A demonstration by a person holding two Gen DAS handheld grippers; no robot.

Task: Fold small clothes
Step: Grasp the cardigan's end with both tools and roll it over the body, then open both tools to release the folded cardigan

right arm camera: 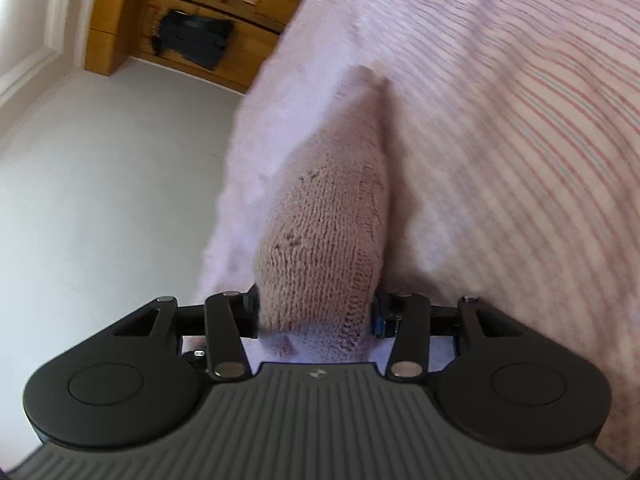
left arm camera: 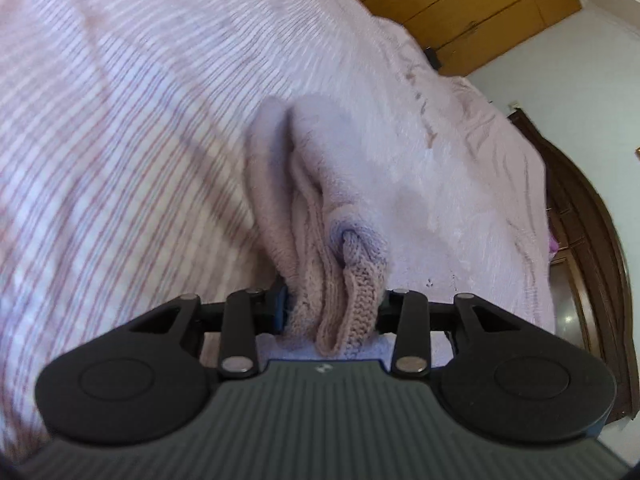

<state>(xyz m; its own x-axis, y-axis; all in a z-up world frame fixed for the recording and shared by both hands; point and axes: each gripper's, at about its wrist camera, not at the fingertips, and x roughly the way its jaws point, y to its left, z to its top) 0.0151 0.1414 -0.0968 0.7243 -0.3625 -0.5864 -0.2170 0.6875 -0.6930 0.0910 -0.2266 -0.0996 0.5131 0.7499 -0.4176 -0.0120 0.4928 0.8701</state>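
Left gripper (left arm camera: pixel 332 312) clamped on a bunched edge of the pink knitted garment (left arm camera: pixel 316 208), folds running lengthwise straight away from the fingers, above the striped bedsheet (left arm camera: pixel 120 140). Right gripper (right arm camera: pixel 316 312) pinched on another part of the knit (right arm camera: pixel 324 216), long axis likewise pointing forward, tapering toward the far end.

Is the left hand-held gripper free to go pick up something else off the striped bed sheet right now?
Probably not. The left hand-held gripper is clamped on a bunched pink knitted garment, held above the striped pink bed sheet. The garment fills the space between its jaws, so it would have to let go first.
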